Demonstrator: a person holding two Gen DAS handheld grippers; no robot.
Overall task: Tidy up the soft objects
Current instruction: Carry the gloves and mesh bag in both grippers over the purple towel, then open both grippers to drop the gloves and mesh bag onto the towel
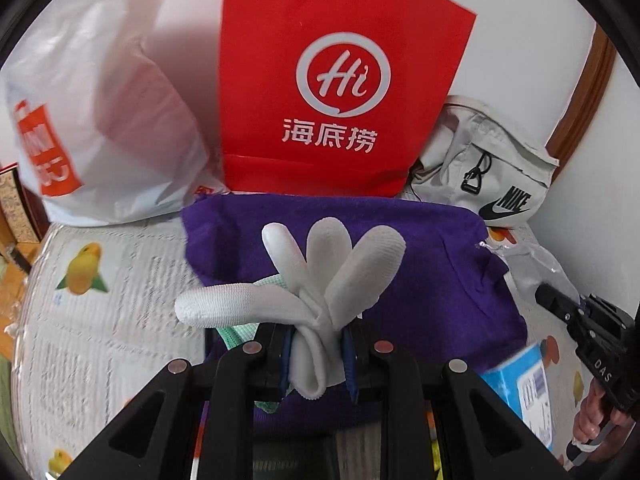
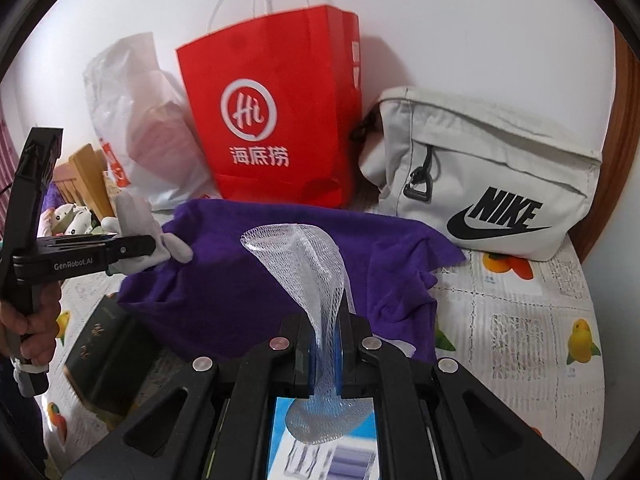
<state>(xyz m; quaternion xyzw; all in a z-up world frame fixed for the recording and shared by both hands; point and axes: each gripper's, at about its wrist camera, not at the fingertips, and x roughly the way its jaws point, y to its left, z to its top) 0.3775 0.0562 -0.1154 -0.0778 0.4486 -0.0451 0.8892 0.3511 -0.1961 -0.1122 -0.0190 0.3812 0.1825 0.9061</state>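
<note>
Your left gripper (image 1: 316,354) is clamped tight, tilted downward; your right gripper (image 2: 326,356) is pinched fully closed, each gripped by a hand (image 2: 30,322).

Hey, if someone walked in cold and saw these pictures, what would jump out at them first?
The bright red paper bag standing against the wall, with a purple cloth spread in front of it. Then the white glove pinched in the left gripper, and the white foam net clamped in the right gripper.
</note>
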